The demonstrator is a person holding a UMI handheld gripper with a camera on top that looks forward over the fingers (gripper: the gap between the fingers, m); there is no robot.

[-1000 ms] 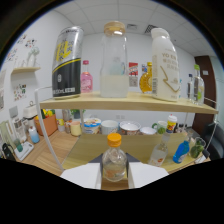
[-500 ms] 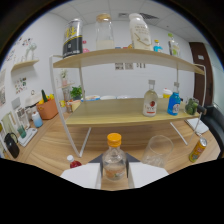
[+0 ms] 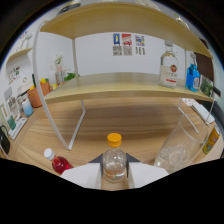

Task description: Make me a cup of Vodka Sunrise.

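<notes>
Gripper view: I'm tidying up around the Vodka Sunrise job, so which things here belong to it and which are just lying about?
For the drink:
- small orange-capped bottle, clamped in the tongs
- clear glass
- red-liquid bottle
- clear spirit bottle on the shelf

Lying about:
- blue bottle
- plant pots
- wall posters
</notes>
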